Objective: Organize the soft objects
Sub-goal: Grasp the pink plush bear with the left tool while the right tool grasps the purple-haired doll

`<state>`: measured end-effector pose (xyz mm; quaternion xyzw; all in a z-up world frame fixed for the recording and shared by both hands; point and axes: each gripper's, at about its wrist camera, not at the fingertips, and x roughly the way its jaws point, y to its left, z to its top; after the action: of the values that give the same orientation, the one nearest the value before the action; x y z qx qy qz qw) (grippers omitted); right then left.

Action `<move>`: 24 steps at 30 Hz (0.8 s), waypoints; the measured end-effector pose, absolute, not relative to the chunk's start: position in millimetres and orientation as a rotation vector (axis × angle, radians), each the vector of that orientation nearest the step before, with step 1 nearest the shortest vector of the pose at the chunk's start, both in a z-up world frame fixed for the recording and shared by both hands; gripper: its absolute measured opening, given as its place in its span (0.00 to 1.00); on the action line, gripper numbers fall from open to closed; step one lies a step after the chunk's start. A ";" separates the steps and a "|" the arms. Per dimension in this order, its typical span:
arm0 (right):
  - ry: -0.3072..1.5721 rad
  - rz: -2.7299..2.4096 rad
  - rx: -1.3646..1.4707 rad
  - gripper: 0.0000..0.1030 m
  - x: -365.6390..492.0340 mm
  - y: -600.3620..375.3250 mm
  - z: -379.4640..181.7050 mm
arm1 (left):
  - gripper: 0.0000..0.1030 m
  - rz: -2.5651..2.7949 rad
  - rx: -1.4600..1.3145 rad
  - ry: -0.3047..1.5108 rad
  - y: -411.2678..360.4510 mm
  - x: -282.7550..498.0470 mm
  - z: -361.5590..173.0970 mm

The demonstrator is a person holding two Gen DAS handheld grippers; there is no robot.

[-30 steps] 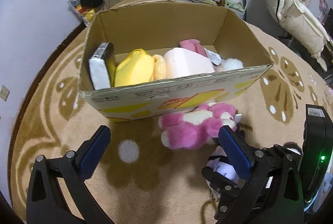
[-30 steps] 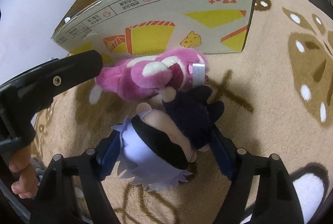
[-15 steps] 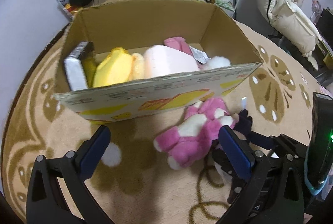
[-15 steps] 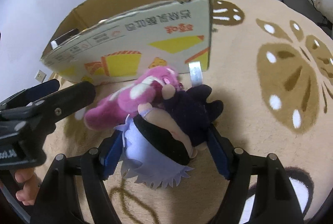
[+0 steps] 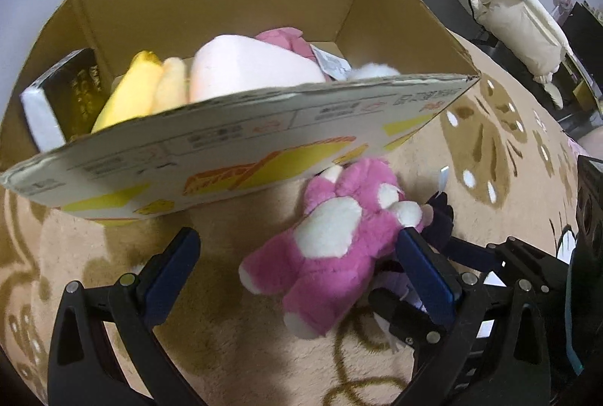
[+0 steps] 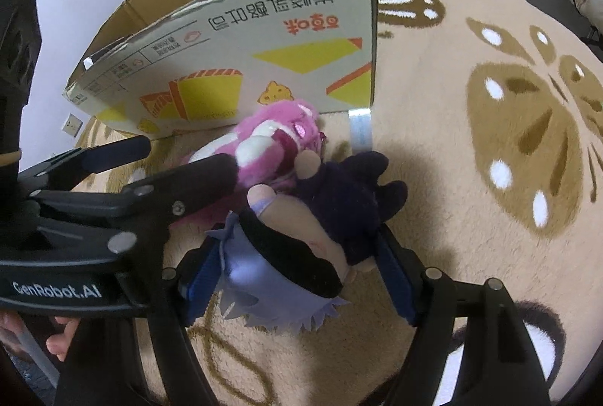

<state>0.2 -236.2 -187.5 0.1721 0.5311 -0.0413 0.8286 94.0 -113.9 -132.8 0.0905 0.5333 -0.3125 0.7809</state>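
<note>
Pink plush bear (image 5: 335, 247) lies on the beige rug (image 5: 241, 360), just near of the cardboard box (image 5: 241, 157), between the wide-open jaws of the left gripper (image 5: 301, 266). Only the left wrist view shows the box's inside: yellow plush (image 5: 128, 97) and pale pink plush (image 5: 248, 70). Only the right wrist view shows the right gripper (image 6: 301, 278) clamped on a dark-clothed doll (image 6: 301, 247) beside the bear.

left gripper (image 5: 297, 262): black frame, blue pads, silver screws | white "GenRobot.AI" lettering on its side, seen from the right wrist | right gripper (image 6: 297, 278): black frame, blue pads, silver screws | hand (image 6: 56, 334): bare fingers under the left gripper's body
</note>
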 end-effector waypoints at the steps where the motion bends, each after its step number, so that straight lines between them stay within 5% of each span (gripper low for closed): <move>1: 1.128 -0.087 0.366 0.78 -0.5 -234.6 -185.4 | 1.00 -0.676 0.195 1.151 -114.7 94.2 -132.8; 11: 1.129 -0.089 0.396 0.78 -9.6 -236.7 -184.3 | 0.99 -0.669 0.161 1.222 -127.7 94.6 -148.9; 13: 1.129 -0.090 0.416 0.78 -9.9 -239.4 -184.9 | 0.90 -0.657 0.164 1.211 -127.8 92.4 -152.8; 15: 1.126 -0.091 0.426 0.78 -9.9 -240.4 -185.0 | 0.71 -0.689 0.133 1.233 -127.3 91.5 -155.0; 21: 1.120 -0.087 0.418 0.78 -7.5 -242.3 -184.6 | 0.44 -0.720 0.172 1.185 -132.2 82.2 -147.8; 24: 1.115 -0.085 0.420 0.78 -6.3 -244.4 -185.0 | 0.41 -0.709 0.175 1.181 -130.0 78.8 -145.7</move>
<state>-6.3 -244.4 -185.0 0.1978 0.5250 -0.0399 0.8269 78.8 -130.0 -145.7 0.0807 0.5442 -0.3268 0.7685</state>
